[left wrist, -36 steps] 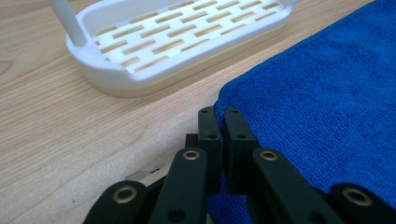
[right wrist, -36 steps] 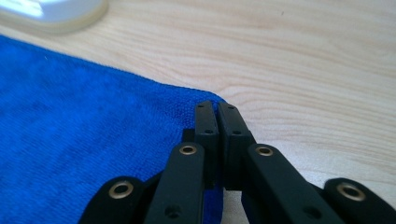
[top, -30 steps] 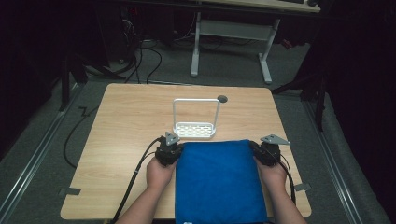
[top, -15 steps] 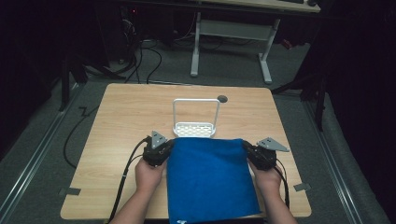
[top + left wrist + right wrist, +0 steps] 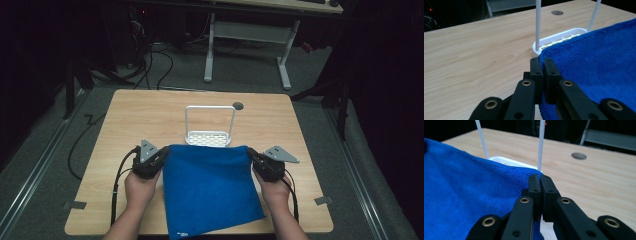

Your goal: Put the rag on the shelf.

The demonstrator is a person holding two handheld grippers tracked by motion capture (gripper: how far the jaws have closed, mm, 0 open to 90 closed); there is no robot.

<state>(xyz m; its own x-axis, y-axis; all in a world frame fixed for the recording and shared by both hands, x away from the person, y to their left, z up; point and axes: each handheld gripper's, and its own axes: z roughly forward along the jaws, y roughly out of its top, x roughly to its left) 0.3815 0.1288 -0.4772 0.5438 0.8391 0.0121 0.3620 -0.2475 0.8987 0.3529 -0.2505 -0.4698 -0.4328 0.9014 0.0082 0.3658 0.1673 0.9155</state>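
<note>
Blue towel (image 5: 210, 187) stretched between both hands above the near half of the worktop (image 5: 150, 115), far edge just before the white rack (image 5: 210, 135). Left gripper (image 5: 159, 156) clamped on the far left corner, right gripper (image 5: 254, 159) clamped on the far right corner. Near edge cut off at the bottom of the high view. Rack base partly hidden behind cloth in both gripper views.

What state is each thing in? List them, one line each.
Blue towel: spread flat, far edge stretched between the two grippers, near edge hanging over the table edge.
Left gripper: shut on the towel's far left corner.
Right gripper: shut on the towel's far right corner.
White rack: upright, empty, just beyond the towel.
Table: bare wood.
</note>
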